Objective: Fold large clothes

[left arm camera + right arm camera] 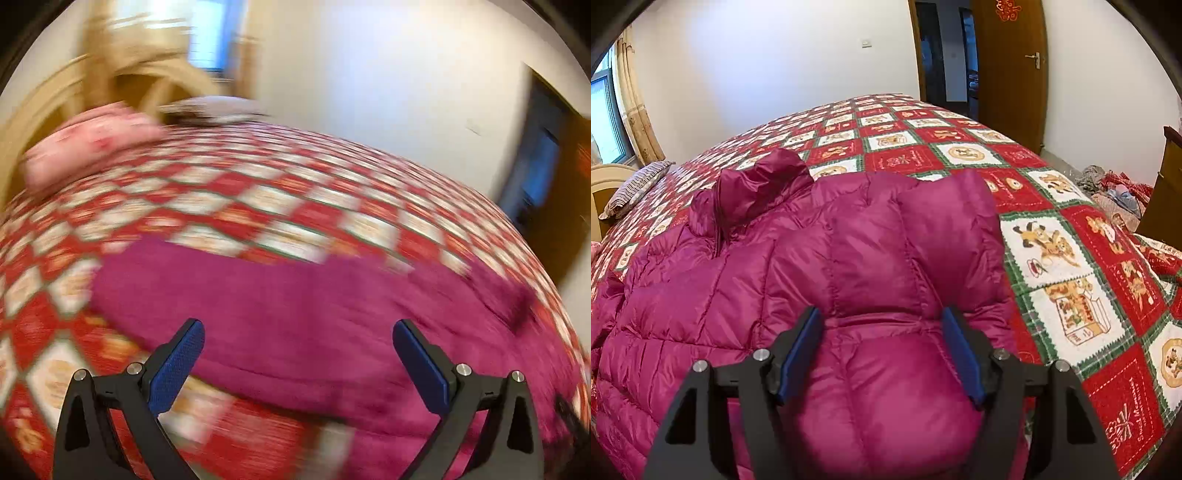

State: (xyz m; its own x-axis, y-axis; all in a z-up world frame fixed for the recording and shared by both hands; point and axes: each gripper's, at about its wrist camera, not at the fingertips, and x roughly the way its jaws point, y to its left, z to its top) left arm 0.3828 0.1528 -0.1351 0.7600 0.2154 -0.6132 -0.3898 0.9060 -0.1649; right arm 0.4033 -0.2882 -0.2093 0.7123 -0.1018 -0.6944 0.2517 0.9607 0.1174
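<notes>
Item, left of the jacket: pink pillow (92,142), at the head of the bed past the jacket's left end, blurred; a striped pillow (637,186) lies in the same corner

Item, bed cover (1067,266): red, white and green squares, spread flat; it carries the jacket and shows bare on the jacket's far and right sides

Item, jacket (820,280): magenta quilted puffer, lying across the near part of the bed cover, hood bunched at its far left, one padded panel already turned over onto the body at its right end. We judge the fold partly made, not finished

Item, left tongs (297,363): blue pads wide apart, nothing between them, hanging over the jacket's near edge; the view is smeared, so we cannot tell whether a pad brushes cloth

Item, right tongs (882,354): pads apart, a puffed section of the jacket bulging up between them. The pads look to sit beside the cloth without pinching it, and we read this as a let-go, the panel lying where it was laid

Item, door (1012,70): brown, well beyond the jacket's far right

Note on the step: we would lift the right tongs straight up clear of the bulge so the panel does not drag, then take the jacket's left end with both tongs, pinching through the seam and not the slippery puff, and carry it low across
</notes>
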